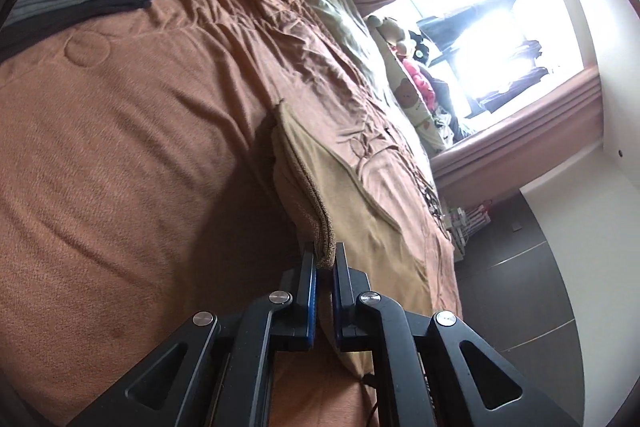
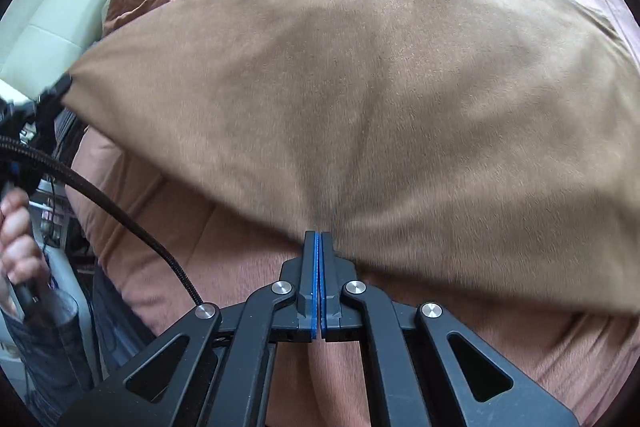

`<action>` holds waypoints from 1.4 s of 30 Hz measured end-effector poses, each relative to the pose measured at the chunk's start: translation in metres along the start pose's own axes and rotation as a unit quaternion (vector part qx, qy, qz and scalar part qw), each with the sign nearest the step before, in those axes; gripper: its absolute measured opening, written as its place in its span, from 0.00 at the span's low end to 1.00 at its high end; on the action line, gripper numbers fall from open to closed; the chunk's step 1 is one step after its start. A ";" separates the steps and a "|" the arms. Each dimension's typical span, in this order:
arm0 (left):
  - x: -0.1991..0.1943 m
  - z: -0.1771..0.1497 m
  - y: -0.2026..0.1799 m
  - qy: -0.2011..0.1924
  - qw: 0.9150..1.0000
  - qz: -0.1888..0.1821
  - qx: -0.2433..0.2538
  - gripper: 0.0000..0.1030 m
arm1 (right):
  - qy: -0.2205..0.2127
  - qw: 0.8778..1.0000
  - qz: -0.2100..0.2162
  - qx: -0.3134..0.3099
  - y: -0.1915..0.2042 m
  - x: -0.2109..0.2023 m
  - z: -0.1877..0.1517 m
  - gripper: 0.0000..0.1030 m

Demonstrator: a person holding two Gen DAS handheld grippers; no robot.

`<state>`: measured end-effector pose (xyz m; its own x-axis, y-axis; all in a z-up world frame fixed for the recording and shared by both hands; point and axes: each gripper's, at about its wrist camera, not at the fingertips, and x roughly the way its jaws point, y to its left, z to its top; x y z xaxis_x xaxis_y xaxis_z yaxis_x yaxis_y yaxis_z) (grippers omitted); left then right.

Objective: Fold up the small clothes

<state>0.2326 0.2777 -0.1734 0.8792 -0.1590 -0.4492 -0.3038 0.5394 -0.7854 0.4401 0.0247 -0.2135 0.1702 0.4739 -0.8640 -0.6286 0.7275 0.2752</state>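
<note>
Since both grippers pinch near edge of the tan cloth (image 2: 360, 87) over the bed (image 1: 100, 167), left gripper (image 1: 323, 261) on a corner hem, right gripper (image 2: 319, 235) mid-edge w/ pads pressed together, it's lifted. Looks soft, light, floppy, so grip hems/corners.

Two tongs (image 1: 323, 259) (image 2: 319, 239) (one tan cloth (image 2: 360, 87)).
</note>
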 end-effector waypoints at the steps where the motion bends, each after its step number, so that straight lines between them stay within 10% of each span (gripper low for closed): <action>1: 0.000 0.001 -0.003 0.000 1.000 -0.002 0.002 0.06 | -0.011 1.000 0.000 0.000 0.000 -0.005 -0.001 0.00; 8: 0.004 0.012 -0.033 0.008 0.999 -0.033 0.018 0.06 | -0.080 0.997 -0.016 0.002 -0.001 -0.030 0.000 0.00; 17: 0.018 0.023 -0.085 0.026 0.996 -0.065 0.052 0.06 | -0.064 0.997 0.006 0.043 -0.008 -0.005 -0.015 0.00; 34: 0.066 -0.004 -0.204 0.089 0.976 -0.123 0.158 0.06 | -0.148 0.984 0.022 0.097 -0.076 -0.103 -0.060 0.01; 36: 0.073 -0.013 -0.214 0.100 0.972 -0.127 0.168 0.06 | -0.158 0.981 0.021 0.106 -0.083 -0.111 -0.067 0.18; 38: 0.081 -0.024 -0.224 0.114 0.968 -0.130 0.180 0.06 | -0.173 0.978 0.019 0.119 -0.089 -0.120 -0.076 0.71; 42: 0.099 -0.051 -0.243 0.145 0.958 -0.135 0.208 0.06 | -0.200 0.969 0.019 0.142 -0.103 -0.140 -0.099 0.72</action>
<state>0.3751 0.0887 -0.0490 0.7481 -0.5289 -0.4008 0.1448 0.7195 -0.6792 0.4056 -0.1662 -0.1625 0.4664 0.6167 -0.6341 -0.4163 0.7856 0.4578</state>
